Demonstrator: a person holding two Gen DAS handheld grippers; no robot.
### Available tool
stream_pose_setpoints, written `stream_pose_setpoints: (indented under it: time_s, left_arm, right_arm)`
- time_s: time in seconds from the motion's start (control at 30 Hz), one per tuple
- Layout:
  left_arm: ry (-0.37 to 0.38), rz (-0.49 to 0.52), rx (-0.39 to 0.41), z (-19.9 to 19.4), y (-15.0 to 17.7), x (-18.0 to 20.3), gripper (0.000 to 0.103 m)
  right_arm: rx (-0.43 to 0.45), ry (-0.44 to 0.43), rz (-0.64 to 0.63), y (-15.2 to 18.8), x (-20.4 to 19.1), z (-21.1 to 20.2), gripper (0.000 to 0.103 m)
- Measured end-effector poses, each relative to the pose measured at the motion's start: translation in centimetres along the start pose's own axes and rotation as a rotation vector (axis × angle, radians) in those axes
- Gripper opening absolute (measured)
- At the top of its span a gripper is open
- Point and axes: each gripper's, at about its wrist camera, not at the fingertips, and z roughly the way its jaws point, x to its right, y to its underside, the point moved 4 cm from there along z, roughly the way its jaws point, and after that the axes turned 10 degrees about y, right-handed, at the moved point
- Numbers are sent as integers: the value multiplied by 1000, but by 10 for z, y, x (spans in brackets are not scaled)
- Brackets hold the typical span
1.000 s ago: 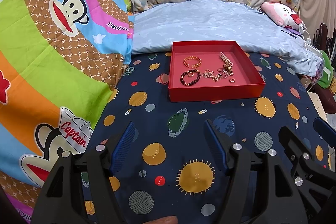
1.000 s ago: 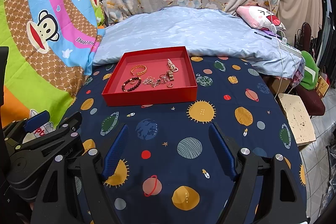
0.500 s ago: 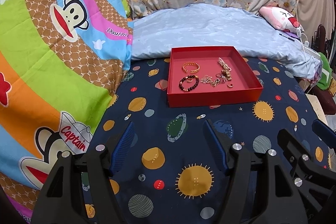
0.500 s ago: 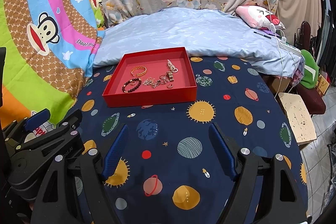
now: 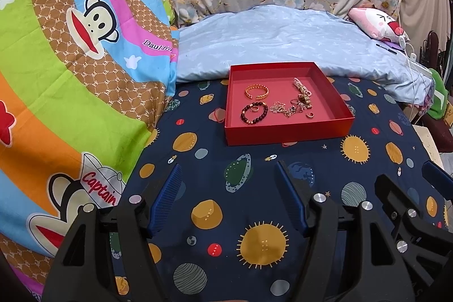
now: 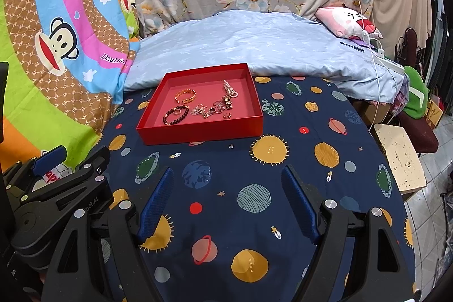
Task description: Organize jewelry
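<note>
Left wrist view: my left gripper (image 5: 228,200) and right gripper (image 6: 226,197) both hang spread wide, gripping nothing, over the planet-print sheet (image 5: 254,174).

Ahead, well apart from both, one red tray (image 5: 286,129) rests on that sheet. I count inside one dark beaded bracelet (image 5: 254,113) circling a ring, one gold bangle (image 5: 256,92), one tangled chain heap (image 5: 288,108), one loose ring (image 5: 310,114). Beyond lies one pale blue pillow (image 5: 283,44).
</note>
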Motion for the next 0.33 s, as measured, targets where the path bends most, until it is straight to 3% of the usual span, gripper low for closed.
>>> stream_pose_setpoints:
  time_s: [0.33]
  left_arm:
    - [3,2,-8,2,1,-2,65]
  right_arm:
    - [0,1,0,0,0,0,77]
